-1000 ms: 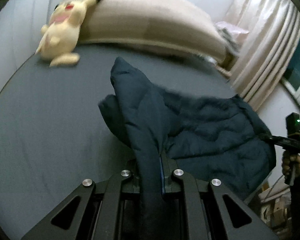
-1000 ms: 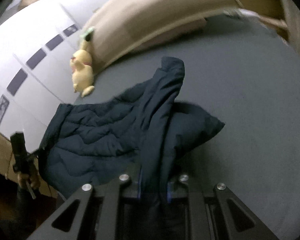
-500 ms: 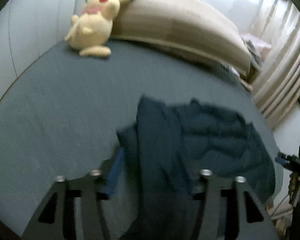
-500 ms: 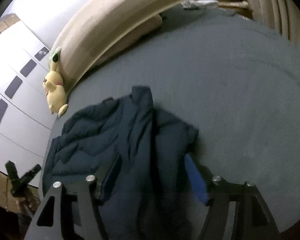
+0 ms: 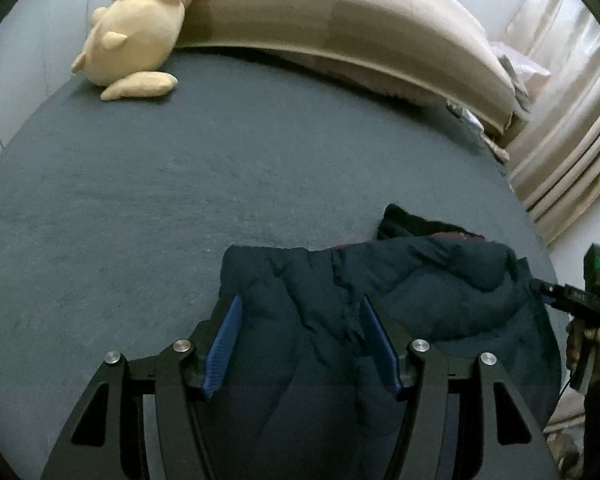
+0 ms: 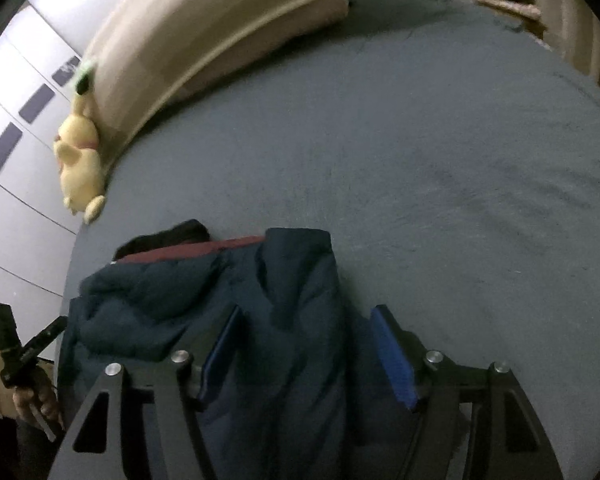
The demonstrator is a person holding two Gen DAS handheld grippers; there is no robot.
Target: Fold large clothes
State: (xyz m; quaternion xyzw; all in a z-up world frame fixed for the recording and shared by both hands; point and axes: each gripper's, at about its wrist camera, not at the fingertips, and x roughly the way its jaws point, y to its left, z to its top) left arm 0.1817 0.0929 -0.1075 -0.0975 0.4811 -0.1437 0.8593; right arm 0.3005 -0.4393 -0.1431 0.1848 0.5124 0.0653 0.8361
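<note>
Now both tongs (image 5: 298, 346) (image 6: 306, 354) agape over jacket (image 5: 380, 280).

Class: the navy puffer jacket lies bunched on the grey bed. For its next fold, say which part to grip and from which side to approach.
Probably grip the navy puffer jacket at its far folded edge, one corner per gripper, coming down from above. That edge lies straight and raised, its corners just beyond the open left gripper and right gripper.
</note>
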